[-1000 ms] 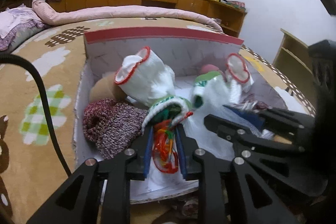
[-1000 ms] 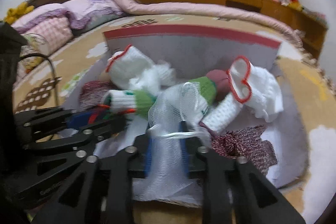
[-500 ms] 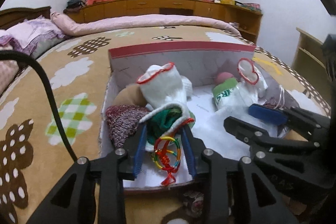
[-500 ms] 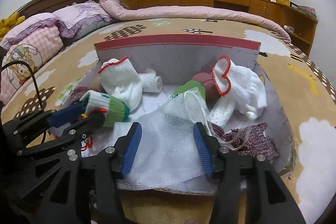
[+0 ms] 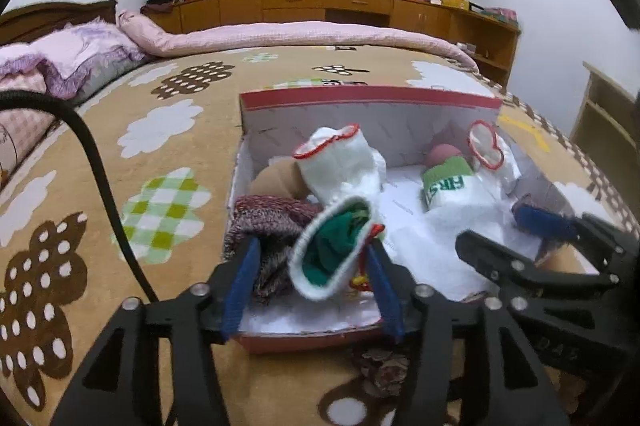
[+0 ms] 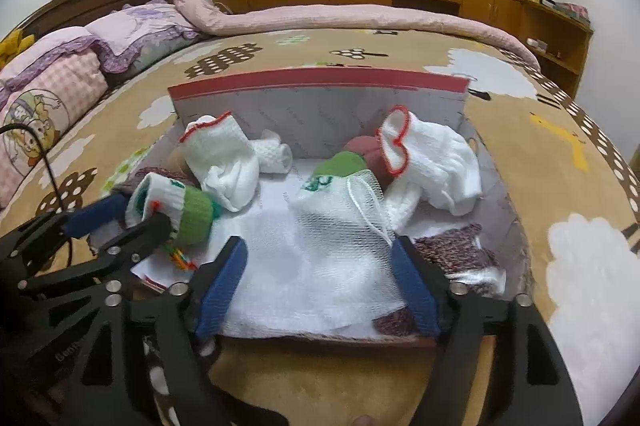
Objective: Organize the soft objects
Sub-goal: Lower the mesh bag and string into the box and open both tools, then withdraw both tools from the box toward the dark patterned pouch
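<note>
The box sits open on the bed, red-rimmed, with its back wall upright. Inside lie several soft things. At the left end a speckled maroon knit hat rests against the side wall, with a tan lump behind it. A white sock with a red-trimmed cuff stands tilted beside them.

The left gripper hovers over the near left corner, its blue-padded fingers spread apart. Between them is a green-and-white sock, cuff mouth facing the camera; the right finger seems to touch the cuff and the left stands clear of it, so nothing is clamped. A red and yellow cord dangles under the cuff.

In the right wrist view the right gripper is over the near middle of the box, fingers wide apart, either side of a white mesh bag that lies spread on the box floor. The mesh is not pinched. Its far end covers a second green-cuffed sock, which lies against a dark red ball. To the right a second red-trimmed white sock is heaped near the back corner, and another speckled maroon knit lies at the near right, just beside the right finger.

A black cable loops across the bed left of the box
</note>
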`<state>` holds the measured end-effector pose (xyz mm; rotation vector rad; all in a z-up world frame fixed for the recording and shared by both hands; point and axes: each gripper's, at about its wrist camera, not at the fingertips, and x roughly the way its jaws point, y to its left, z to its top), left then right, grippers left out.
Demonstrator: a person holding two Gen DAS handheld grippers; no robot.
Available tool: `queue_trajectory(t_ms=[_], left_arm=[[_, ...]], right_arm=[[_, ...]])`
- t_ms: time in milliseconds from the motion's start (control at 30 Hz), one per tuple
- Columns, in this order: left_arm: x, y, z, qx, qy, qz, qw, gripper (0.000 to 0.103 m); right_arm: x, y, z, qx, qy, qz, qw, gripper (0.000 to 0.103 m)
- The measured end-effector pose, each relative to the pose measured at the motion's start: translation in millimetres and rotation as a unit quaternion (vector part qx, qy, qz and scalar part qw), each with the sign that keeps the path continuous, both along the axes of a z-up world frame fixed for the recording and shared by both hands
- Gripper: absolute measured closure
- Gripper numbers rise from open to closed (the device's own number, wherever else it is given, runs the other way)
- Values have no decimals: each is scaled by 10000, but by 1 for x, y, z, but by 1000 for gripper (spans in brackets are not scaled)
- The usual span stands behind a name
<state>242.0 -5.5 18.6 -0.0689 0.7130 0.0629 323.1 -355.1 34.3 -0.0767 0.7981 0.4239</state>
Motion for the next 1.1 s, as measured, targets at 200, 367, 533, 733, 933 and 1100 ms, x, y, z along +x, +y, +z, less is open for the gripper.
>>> queue_trajectory(t_ms=[200, 367, 533, 733, 933, 1100], left_arm=[[-6, 6, 11, 58, -178, 147, 9997, 22], [-11, 10, 22, 98, -416, 197, 9989, 21], [-10, 13, 22, -34, -335, 141, 9993, 20], [-16, 4, 24, 189, -397, 120, 9990, 20], [-27, 7, 26, 196, -328, 88, 9992, 20], [-53, 18, 28, -32, -331, 256, 9991, 20]], right_arm=[[-7, -4, 9, -68, -143, -72, 9998, 13], [-10, -7, 14, -37, -202, -85, 9998, 3], [-14, -7, 18, -110, -319, -95, 9994, 3], [-30, -8, 27, -165, -645, -154, 9977, 3], [-44, -12, 35, -41, -720, -141, 9973, 3], [-54, -29, 36, 255, -609, -444, 9968, 3]])
